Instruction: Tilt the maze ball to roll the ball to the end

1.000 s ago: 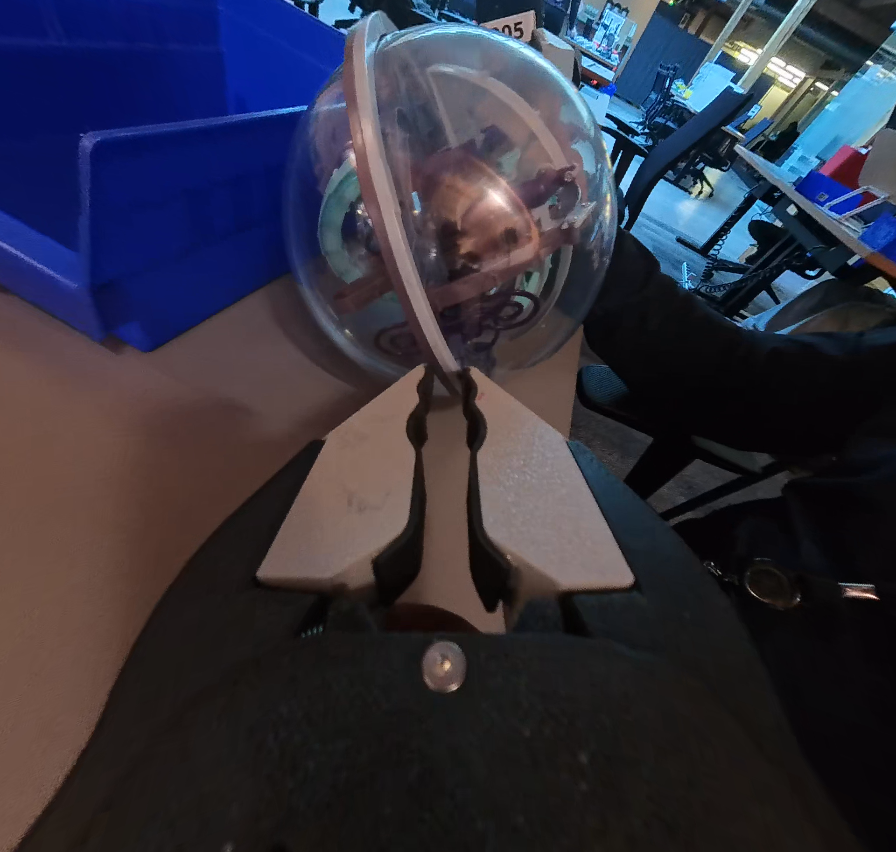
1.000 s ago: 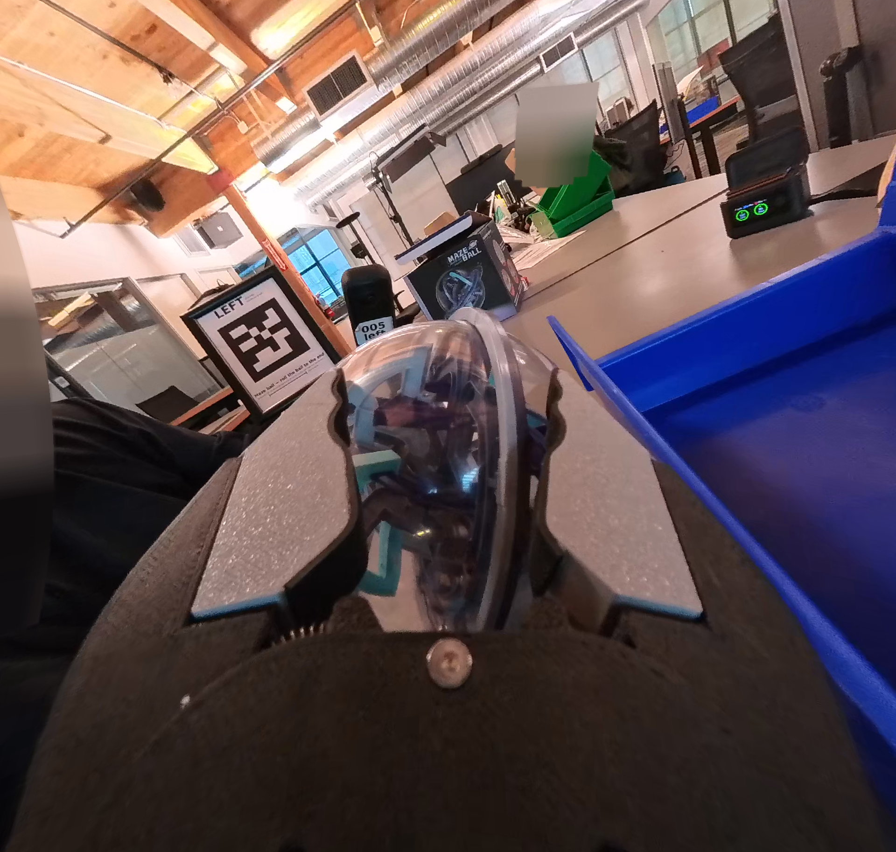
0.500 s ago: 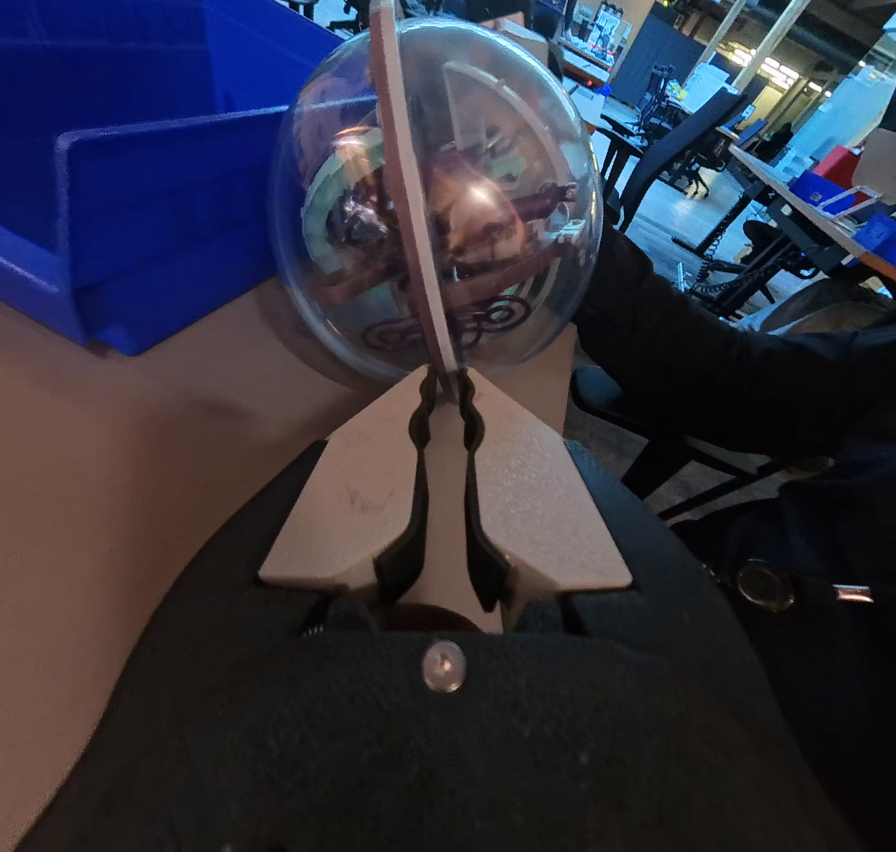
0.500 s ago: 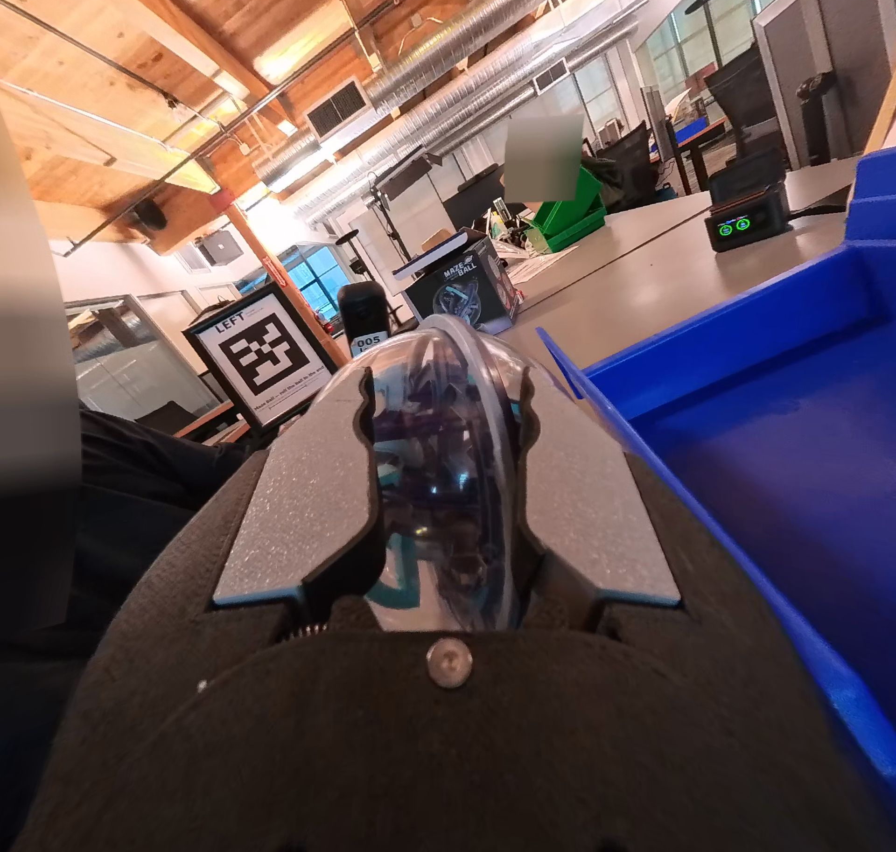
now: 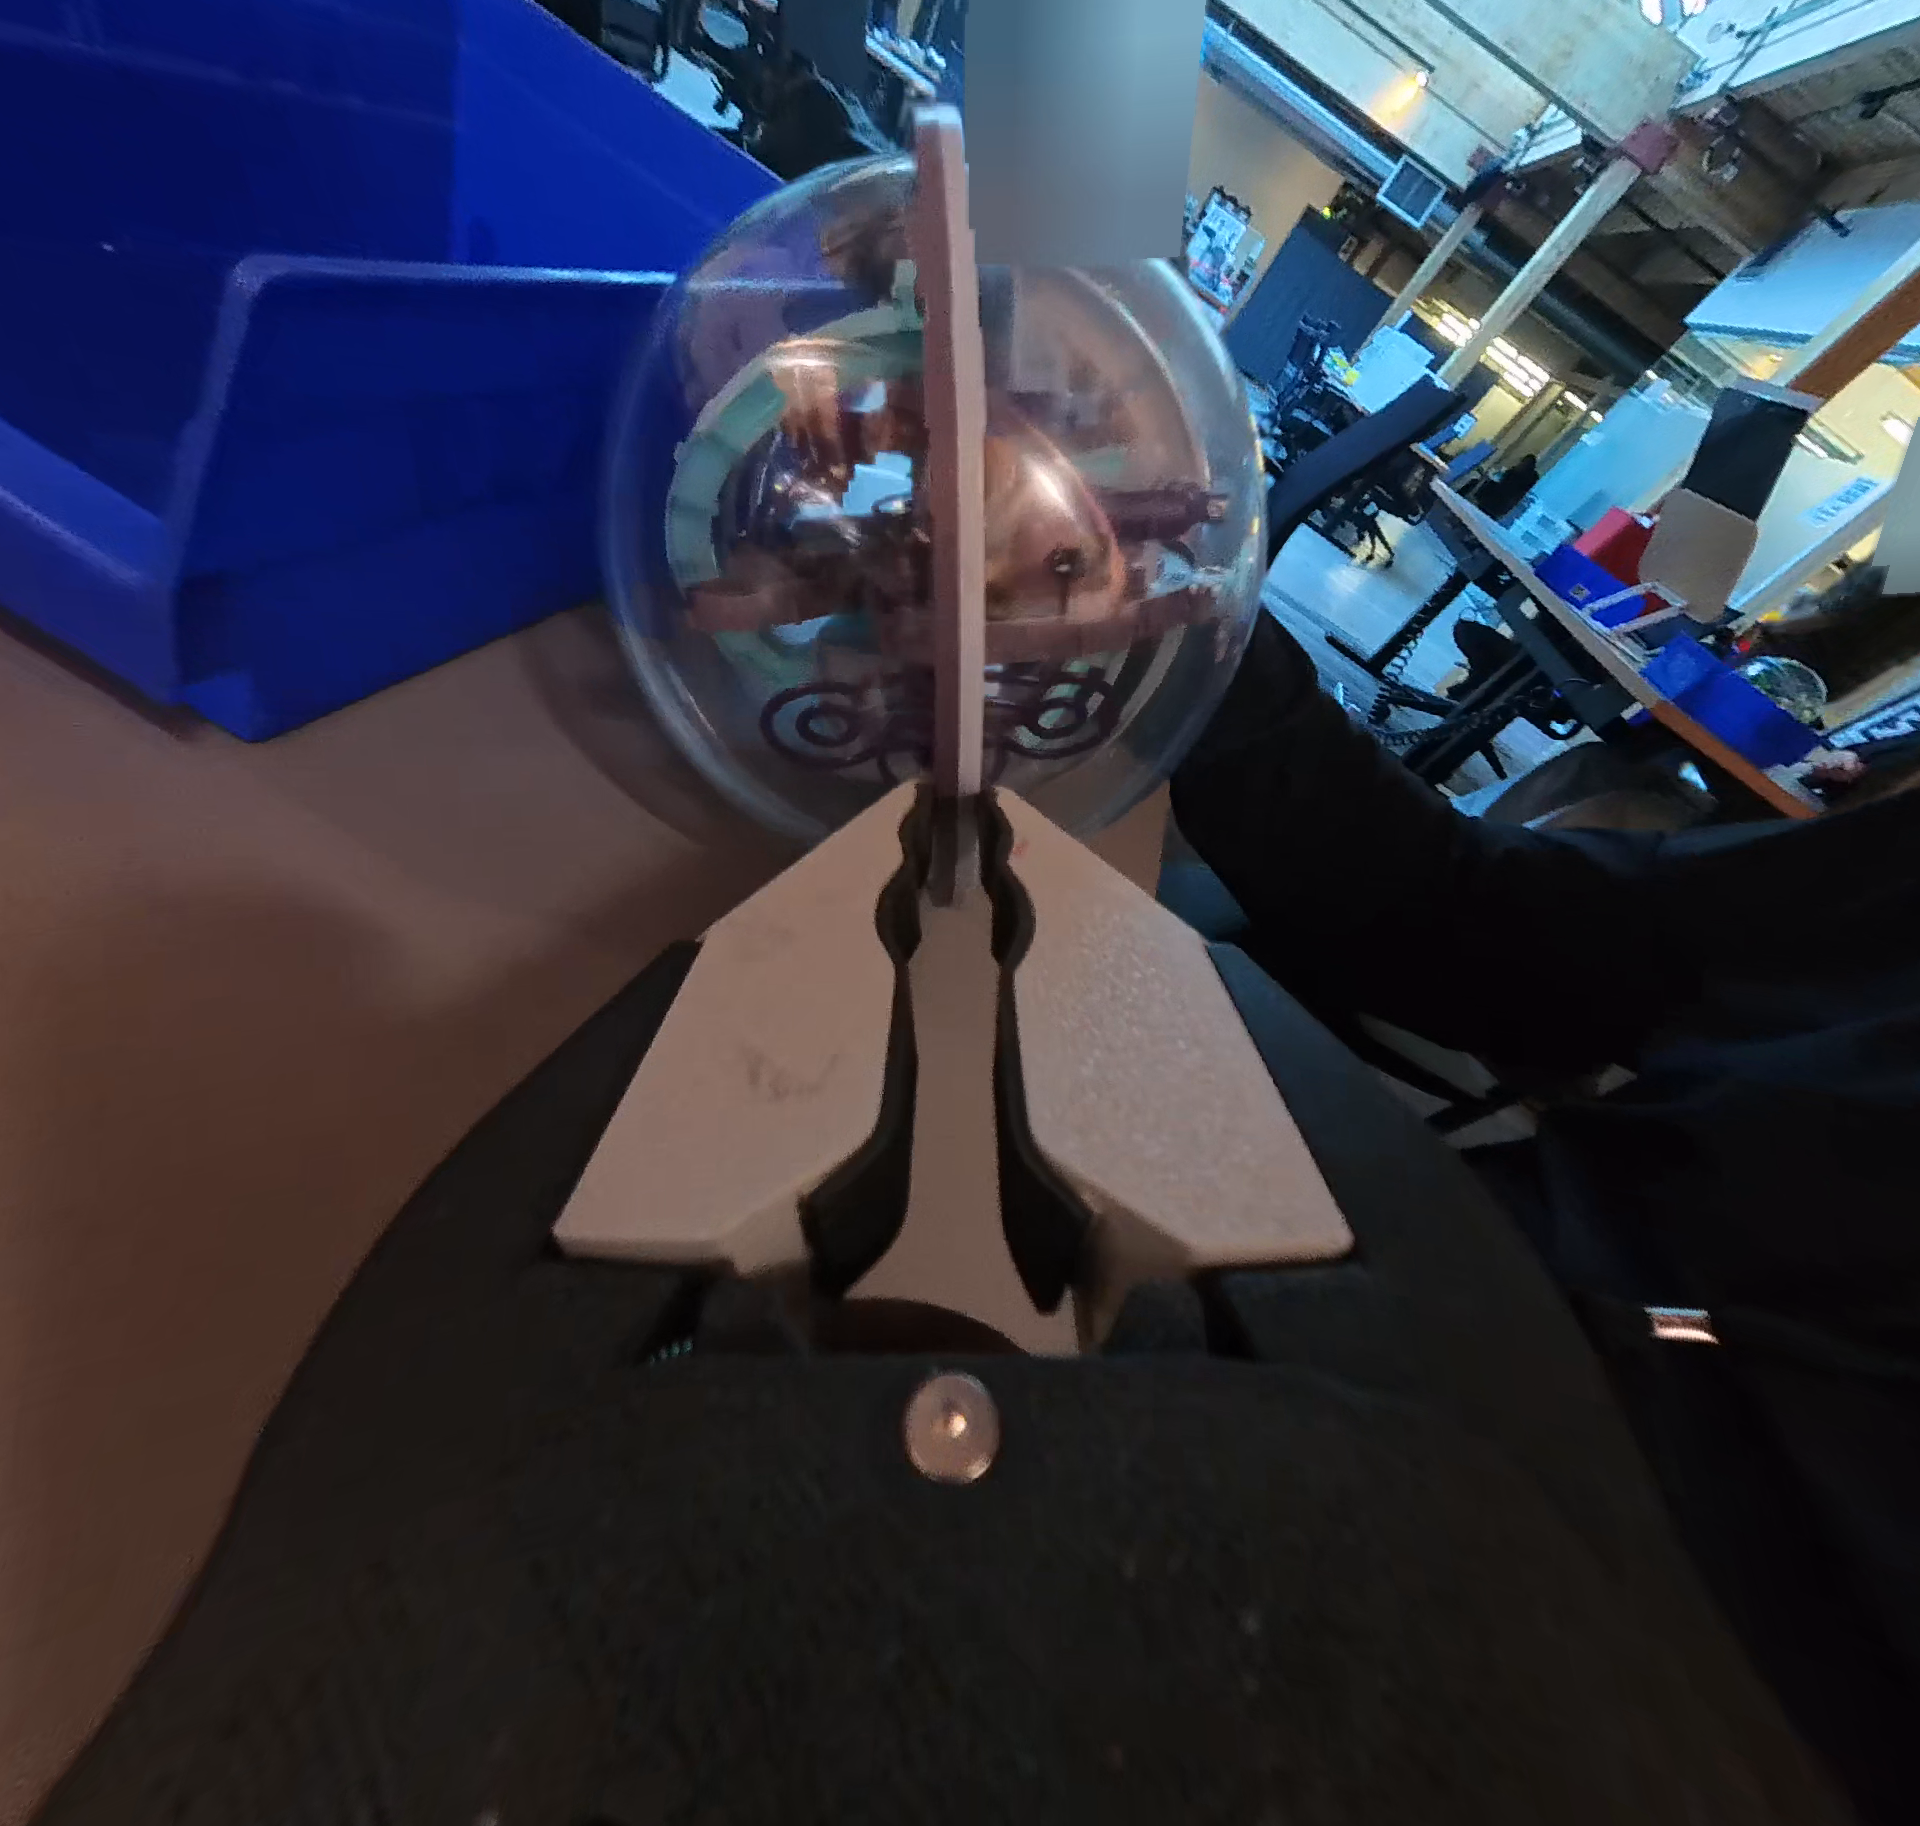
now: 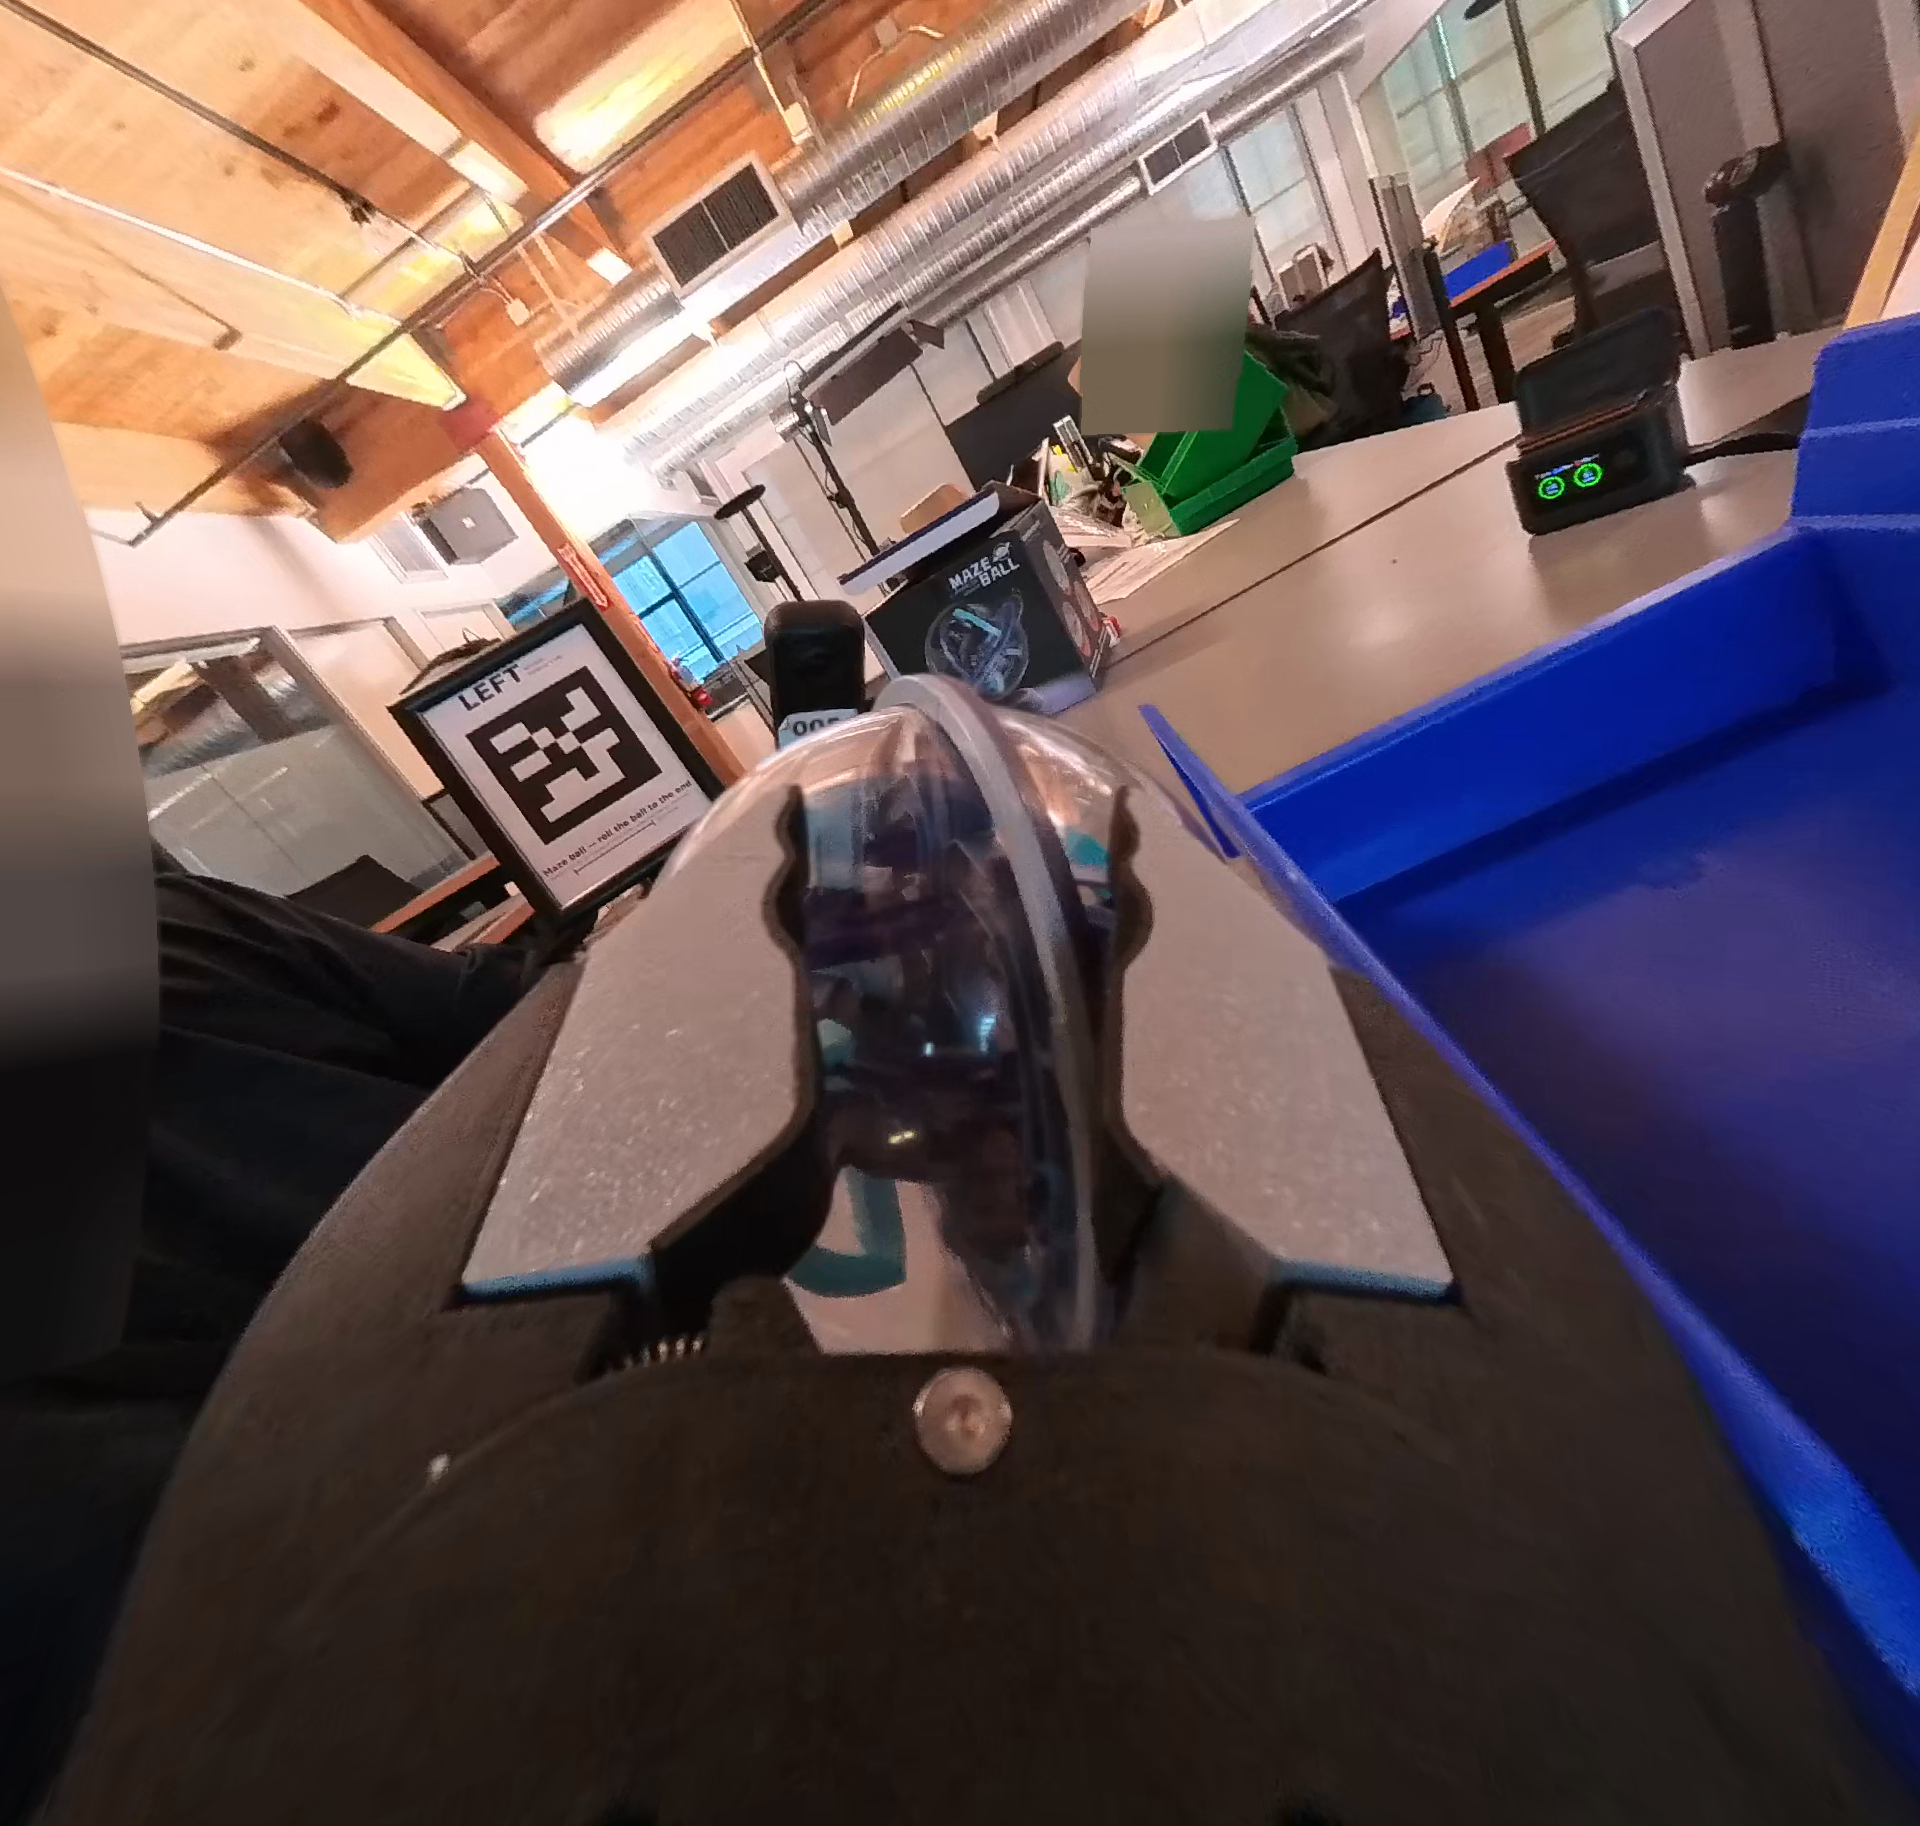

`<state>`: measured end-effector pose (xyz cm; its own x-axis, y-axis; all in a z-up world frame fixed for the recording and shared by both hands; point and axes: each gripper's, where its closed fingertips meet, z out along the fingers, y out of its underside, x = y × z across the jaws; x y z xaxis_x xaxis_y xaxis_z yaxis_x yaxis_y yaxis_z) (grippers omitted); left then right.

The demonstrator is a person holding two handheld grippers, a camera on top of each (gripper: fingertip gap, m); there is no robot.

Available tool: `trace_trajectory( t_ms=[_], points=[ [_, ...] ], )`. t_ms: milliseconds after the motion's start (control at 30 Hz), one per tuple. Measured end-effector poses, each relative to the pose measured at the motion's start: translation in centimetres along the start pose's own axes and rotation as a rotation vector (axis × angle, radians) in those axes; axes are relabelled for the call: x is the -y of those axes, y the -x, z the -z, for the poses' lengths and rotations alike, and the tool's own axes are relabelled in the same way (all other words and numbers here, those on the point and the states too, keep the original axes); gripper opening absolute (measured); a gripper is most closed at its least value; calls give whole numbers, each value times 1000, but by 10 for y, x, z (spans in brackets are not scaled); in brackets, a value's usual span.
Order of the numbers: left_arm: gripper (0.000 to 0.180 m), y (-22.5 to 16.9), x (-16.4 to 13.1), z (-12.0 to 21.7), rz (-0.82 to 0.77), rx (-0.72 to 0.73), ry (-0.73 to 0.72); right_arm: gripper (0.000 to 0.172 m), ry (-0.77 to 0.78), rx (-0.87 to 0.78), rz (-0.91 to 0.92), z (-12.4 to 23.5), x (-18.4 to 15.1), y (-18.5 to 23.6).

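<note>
Your left gripper (image 5: 954, 846) fingers clamped on the maze ball (image 5: 935, 488) rim at frame centre, your right gripper (image 6: 961, 872) fingers clamped across its clear shell, blue bin (image 6: 1621, 945) at right, above the tabletop (image 5: 260, 945).

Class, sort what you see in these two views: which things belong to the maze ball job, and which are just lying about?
In the job:
maze ball
left gripper, pinching the ball's flat ring
right gripper, clamped around the ball

Lying about:
blue bin
printed box
framed sign
green bin
black device with green lights
</note>
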<state>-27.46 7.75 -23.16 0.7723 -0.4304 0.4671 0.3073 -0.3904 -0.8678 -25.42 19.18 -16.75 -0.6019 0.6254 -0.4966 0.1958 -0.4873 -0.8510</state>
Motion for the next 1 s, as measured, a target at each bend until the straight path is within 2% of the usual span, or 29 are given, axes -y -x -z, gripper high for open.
trace_trajectory(
  t_ms=[67, 133, 167, 200, 300, 467, 500, 733, 867, 1000],
  points=[
    [9, 4, 0, 1, -18, 22, 13, 38, -10, -1, 7, 1, 1, 0],
    [36, 8, 4, 2, -59, 56, 7, 21, -18, -6, 21, 1, 3, 1],
    [44, 7, 9, 3, -69, 54, -5, 7, -18, -13, 24, 1, 3, 0],
    [41, 5, 13, 4, -76, 39, -16, 7, -17, -14, 28, 2, 3, 0],
    [5, 8, 22, 6, -130, 61, -35, 8, -15, -9, 18, 4, 3, 0],
    [5, 10, 27, 3, -120, 82, -93, 8, -28, -3, -14, 6, 5, -2],
    [5, 12, 28, 3, -118, 99, -111, 10, -28, -11, 0, 6, 6, -2],
    [5, 26, 25, 7, -56, 199, -145, 71, -6, -69, 22, 15, 10, -4],
    [5, 26, 25, 10, 91, 174, -219, 90, 83, -71, -7, 16, -2, -2],
    [5, 26, 27, 15, 179, 177, -290, 91, 203, -80, 5, 14, -22, -1]
  ],
)
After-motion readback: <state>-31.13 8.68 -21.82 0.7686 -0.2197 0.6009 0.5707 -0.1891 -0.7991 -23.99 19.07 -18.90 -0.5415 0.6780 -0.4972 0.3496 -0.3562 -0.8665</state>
